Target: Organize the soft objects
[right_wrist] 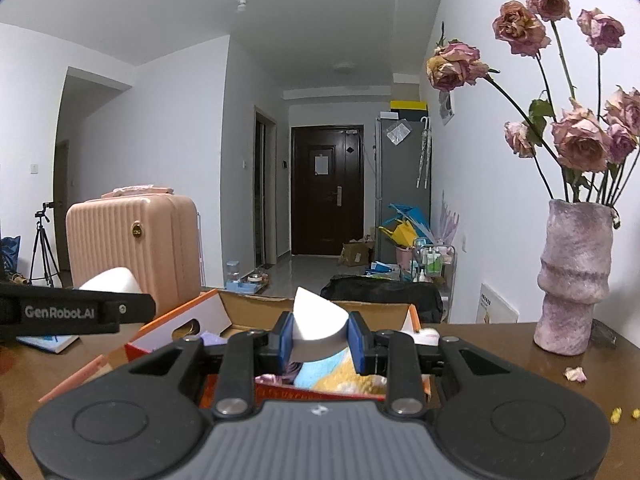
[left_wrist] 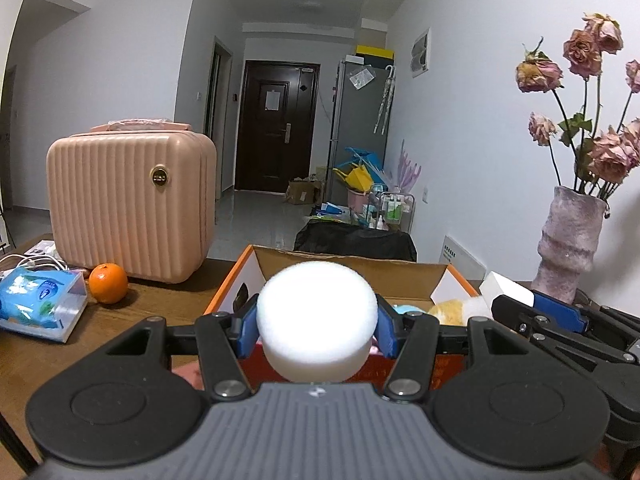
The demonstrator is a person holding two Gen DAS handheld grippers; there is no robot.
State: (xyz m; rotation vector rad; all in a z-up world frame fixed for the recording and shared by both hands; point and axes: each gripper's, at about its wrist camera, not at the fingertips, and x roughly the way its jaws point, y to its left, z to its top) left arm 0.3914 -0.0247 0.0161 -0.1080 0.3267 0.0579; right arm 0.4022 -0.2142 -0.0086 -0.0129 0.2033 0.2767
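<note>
My left gripper (left_wrist: pixel 317 326) is shut on a round white foam cylinder (left_wrist: pixel 317 316) and holds it above the near edge of an orange cardboard box (left_wrist: pixel 236 280). My right gripper (right_wrist: pixel 320 338) is shut on a white foam wedge (right_wrist: pixel 316 320) over the same box (right_wrist: pixel 176 320). Soft items, blue, yellow and purple, lie inside the box (right_wrist: pixel 324 376). The right gripper also shows at the right of the left wrist view (left_wrist: pixel 520 304), with its white foam piece (left_wrist: pixel 502 286). The left gripper appears at the left of the right wrist view (right_wrist: pixel 80 312).
A pink ribbed case (left_wrist: pixel 128 204) stands at the table's back left, with an orange (left_wrist: pixel 108 283) and a blue wipes pack (left_wrist: pixel 38 304) in front of it. A pink vase of dried roses (right_wrist: pixel 572 276) stands at the right. Petal bits (right_wrist: pixel 575 374) lie on the brown table (right_wrist: pixel 520 344).
</note>
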